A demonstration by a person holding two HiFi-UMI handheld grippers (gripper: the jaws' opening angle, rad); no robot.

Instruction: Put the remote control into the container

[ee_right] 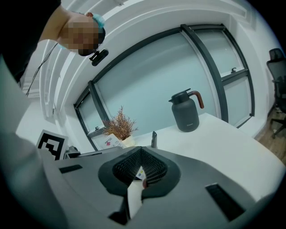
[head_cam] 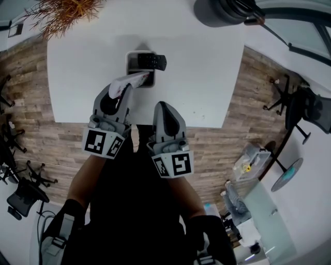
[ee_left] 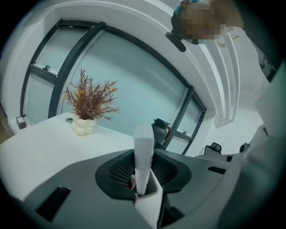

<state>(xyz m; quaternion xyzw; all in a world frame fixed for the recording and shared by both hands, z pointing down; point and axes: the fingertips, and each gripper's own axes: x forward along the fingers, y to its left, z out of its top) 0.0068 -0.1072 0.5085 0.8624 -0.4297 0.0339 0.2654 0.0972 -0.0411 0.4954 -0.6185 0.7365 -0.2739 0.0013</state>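
Note:
The black remote control (head_cam: 154, 61) lies in the small grey-white container (head_cam: 135, 54) at the middle of the white table (head_cam: 77, 77), and its end sticks out over the container's right rim. My left gripper (head_cam: 139, 80) reaches over the table from the front. Its white jaws stand open just short of the container's near side, with nothing between them. In the left gripper view, that gripper (ee_left: 145, 172) shows one white finger (ee_left: 144, 147) standing up and holds nothing. My right gripper (head_cam: 164, 107) hangs at the table's front edge, shut and empty, as the right gripper view also shows (ee_right: 135, 190).
A dried plant in a white pot (head_cam: 67, 13) stands at the table's far left corner, and a dark kettle (head_cam: 222, 13) at the far right. Wooden floor lies beyond the table's edges, with office chairs (head_cam: 305, 111) to the right.

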